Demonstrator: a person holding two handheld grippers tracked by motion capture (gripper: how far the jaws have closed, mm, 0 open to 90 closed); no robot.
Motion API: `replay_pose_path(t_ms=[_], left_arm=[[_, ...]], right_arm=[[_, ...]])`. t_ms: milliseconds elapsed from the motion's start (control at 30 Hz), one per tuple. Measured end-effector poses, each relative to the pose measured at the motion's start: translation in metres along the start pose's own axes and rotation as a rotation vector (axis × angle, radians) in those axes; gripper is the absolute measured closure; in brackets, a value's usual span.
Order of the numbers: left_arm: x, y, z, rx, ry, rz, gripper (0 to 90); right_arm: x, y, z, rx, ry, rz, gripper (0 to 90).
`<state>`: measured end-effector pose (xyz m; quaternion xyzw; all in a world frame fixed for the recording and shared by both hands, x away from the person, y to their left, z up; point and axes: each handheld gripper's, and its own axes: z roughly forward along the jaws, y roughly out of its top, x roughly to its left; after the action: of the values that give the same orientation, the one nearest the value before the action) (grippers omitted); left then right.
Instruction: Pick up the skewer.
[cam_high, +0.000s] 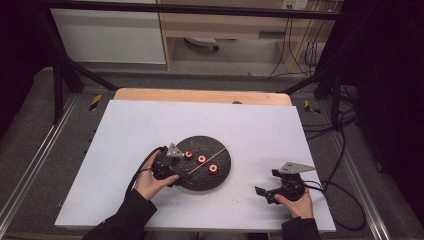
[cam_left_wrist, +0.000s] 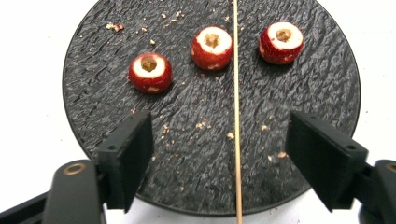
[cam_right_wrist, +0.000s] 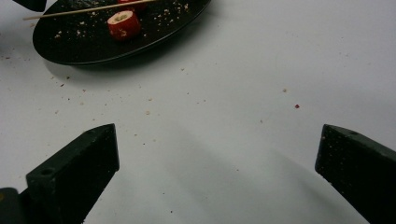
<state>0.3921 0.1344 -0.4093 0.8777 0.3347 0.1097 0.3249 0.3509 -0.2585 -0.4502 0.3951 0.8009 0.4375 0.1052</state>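
A round black plate (cam_high: 200, 182) lies on the white table and carries three red fruit pieces with hollowed cores (cam_high: 188, 155) (cam_high: 201, 159) (cam_high: 213, 169). A thin wooden skewer (cam_high: 220, 150) rests across it. My left gripper (cam_high: 177, 167) is at the plate's left edge, held in a hand. In the left gripper view the left gripper (cam_left_wrist: 219, 135) is open low over the plate (cam_left_wrist: 187, 154). The skewer (cam_left_wrist: 236, 140) runs between its jaws, nearer the right one, touching neither. The fruit pieces (cam_left_wrist: 150, 72) (cam_left_wrist: 212, 46) (cam_left_wrist: 281, 42) lie beyond. My right gripper (cam_high: 266, 182) (cam_right_wrist: 217, 140) stands open over bare table.
Crumbs are scattered on the plate (cam_right_wrist: 84, 46) and on the white table (cam_right_wrist: 224, 93) around it. One fruit piece (cam_right_wrist: 123, 24) and the skewer (cam_right_wrist: 84, 10) appear far off in the right gripper view. A wooden edge (cam_high: 200, 95) runs along the table's far side.
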Motion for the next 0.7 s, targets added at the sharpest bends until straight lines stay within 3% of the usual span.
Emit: replay_pose_path(t_ms=[133,700], left_arm=[[-0.001,0.003,0.003,0.007,-0.001,-0.01,32.0],[-0.008,0.013,0.017,0.087,0.009,0.033,57.7]], right_arm=[[0.0,0.0,0.0,0.001,-0.002,-0.006,0.7],[0.0,0.0,0.0,0.001,0.003,0.0,0.7]])
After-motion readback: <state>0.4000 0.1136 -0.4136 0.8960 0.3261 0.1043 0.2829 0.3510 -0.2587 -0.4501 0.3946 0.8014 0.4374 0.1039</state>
